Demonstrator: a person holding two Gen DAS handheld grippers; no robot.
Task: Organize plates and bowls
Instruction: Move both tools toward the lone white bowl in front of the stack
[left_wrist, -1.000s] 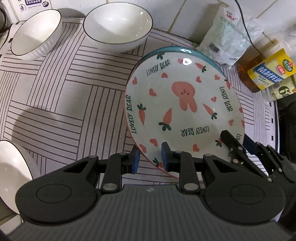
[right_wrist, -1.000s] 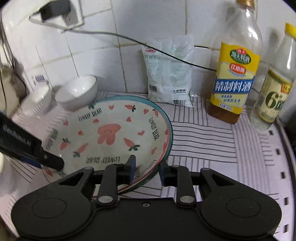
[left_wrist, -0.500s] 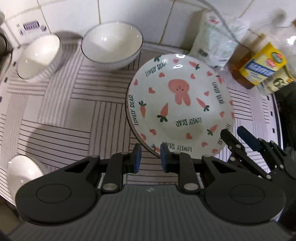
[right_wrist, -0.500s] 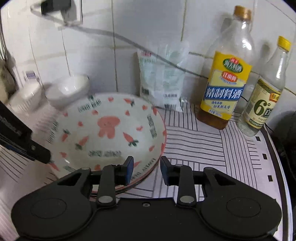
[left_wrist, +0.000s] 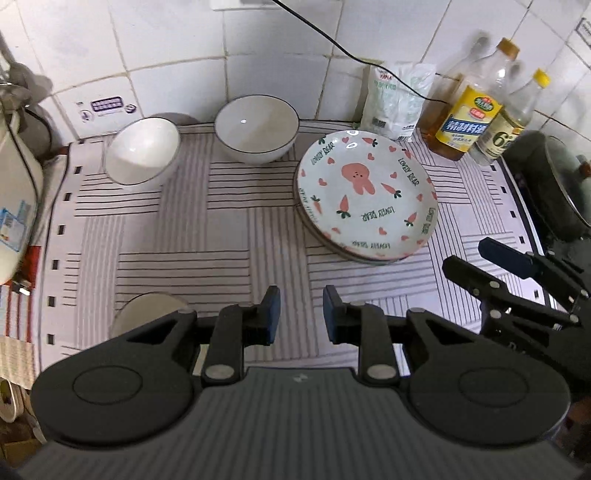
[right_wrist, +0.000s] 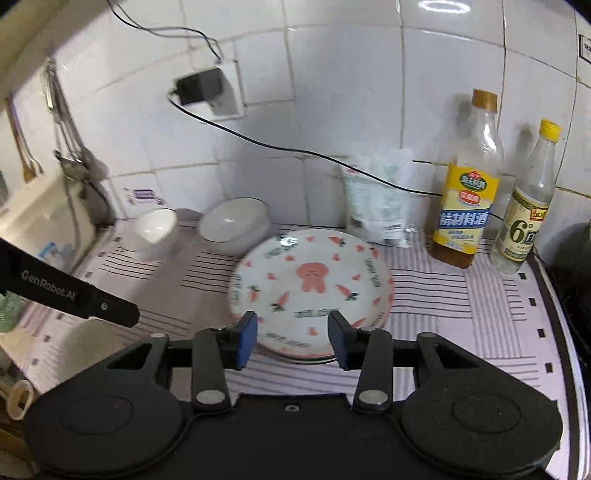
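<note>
The plate (left_wrist: 367, 195) lies on the stack at the far right of the worktop (left_wrist: 207, 236), just near the bottles (left_wrist: 469, 118). The two far bowls (left_wrist: 256, 129) look next: nest one squarely in the other, gripping its rim. Left tongs (left_wrist: 301, 314) are slightly parted and empty; right tongs (right_wrist: 291, 338) have just been opening, holding nothing.

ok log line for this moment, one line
bunny plate: stacked on mat, released | left tool: open, empty | right tool: just opening, empty | bowls: unstacked
</note>
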